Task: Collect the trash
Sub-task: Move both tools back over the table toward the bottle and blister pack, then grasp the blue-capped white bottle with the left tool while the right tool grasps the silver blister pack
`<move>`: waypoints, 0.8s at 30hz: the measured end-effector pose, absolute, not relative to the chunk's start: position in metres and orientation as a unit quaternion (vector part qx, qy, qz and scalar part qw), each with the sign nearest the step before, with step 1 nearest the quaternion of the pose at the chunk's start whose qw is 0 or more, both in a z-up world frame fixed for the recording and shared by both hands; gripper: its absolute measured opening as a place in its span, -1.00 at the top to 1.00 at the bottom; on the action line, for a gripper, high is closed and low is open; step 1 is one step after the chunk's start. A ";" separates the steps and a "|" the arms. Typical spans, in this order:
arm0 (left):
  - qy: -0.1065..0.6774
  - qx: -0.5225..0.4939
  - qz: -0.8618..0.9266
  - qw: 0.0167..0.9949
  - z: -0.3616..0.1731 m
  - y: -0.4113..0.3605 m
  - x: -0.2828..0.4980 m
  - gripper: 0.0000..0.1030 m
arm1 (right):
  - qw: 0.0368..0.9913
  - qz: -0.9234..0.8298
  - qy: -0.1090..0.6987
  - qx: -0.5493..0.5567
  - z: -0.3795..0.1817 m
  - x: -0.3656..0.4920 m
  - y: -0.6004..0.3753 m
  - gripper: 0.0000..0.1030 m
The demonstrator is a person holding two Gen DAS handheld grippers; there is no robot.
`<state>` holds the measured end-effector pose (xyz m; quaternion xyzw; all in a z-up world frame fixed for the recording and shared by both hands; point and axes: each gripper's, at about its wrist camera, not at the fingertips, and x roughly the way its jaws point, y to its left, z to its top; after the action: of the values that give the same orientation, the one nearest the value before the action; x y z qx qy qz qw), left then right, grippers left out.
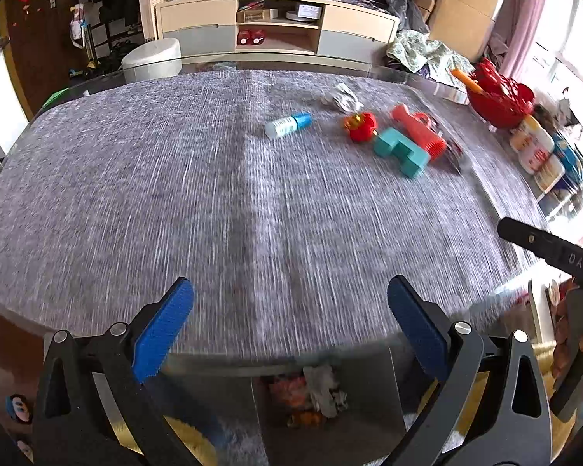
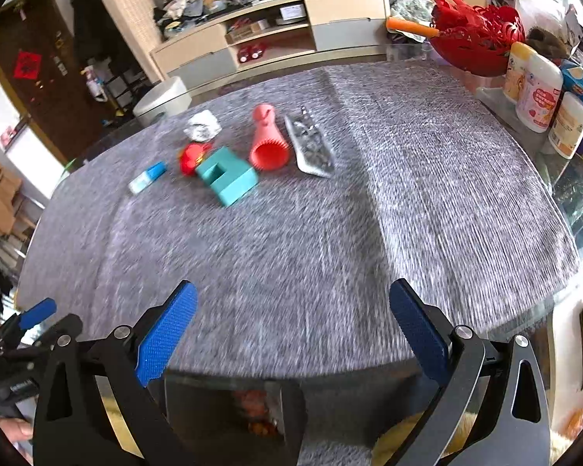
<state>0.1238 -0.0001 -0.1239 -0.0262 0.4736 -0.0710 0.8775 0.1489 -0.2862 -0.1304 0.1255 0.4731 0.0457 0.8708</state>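
My left gripper [image 1: 290,299] hangs open over the near edge of the grey table mat [image 1: 175,194], nothing between its blue pads. My right gripper [image 2: 292,303] is open too, above the same edge. Far across the mat lie a crumpled white paper [image 1: 342,97] [image 2: 204,126], a silvery snack wrapper [image 2: 311,143] [image 1: 454,151], a small blue-capped bottle [image 1: 287,124] [image 2: 147,176], a red toy [image 1: 360,126] [image 2: 192,157], a teal block [image 1: 400,151] [image 2: 227,174] and a coral ribbed cone [image 1: 419,132] [image 2: 268,141]. Under the table edge a bin [image 1: 373,396] [image 2: 291,411] holds crumpled trash [image 1: 318,388].
A red basket [image 2: 474,39] with an orange stick, white canisters [image 2: 536,93] and a blue box line the table's right side. A white stool [image 1: 151,58] and a low cabinet [image 1: 276,27] stand beyond the table. A hand [image 1: 571,353] holds the other gripper at right.
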 end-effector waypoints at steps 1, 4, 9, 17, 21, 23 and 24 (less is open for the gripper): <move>0.475 -0.030 -0.071 0.877 -0.125 0.001 0.133 -0.84 | 0.870 0.046 0.474 0.127 -0.133 0.155 -0.286 -0.93; 0.479 -0.032 -0.066 0.875 -0.131 0.002 0.156 -0.84 | 0.869 0.043 0.475 0.131 -0.142 0.172 -0.288 -0.90; 0.482 -0.028 -0.063 0.873 -0.140 0.000 0.193 -0.81 | 0.873 0.025 0.475 0.109 -0.151 0.194 -0.290 -0.78; 0.485 -0.005 -0.072 0.872 -0.152 -0.013 0.252 -0.55 | 0.877 0.012 0.472 0.094 -0.159 0.225 -0.296 -0.38; 0.486 0.001 -0.081 0.870 -0.155 -0.020 0.273 -0.46 | 0.880 0.011 0.466 0.091 -0.158 0.236 -0.298 -0.22; 0.484 0.007 -0.086 0.871 -0.156 -0.024 0.282 -0.40 | 0.881 0.010 0.464 0.085 -0.158 0.242 -0.296 -0.13; 0.485 0.009 -0.089 0.870 -0.157 -0.026 0.286 -0.35 | 0.882 0.010 0.463 0.082 -0.158 0.247 -0.294 -0.08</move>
<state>0.2856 -0.0259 -0.1573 0.0086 0.4846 -0.0886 0.8702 0.2469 -0.2944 -0.1582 0.0822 0.4631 0.0100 0.8824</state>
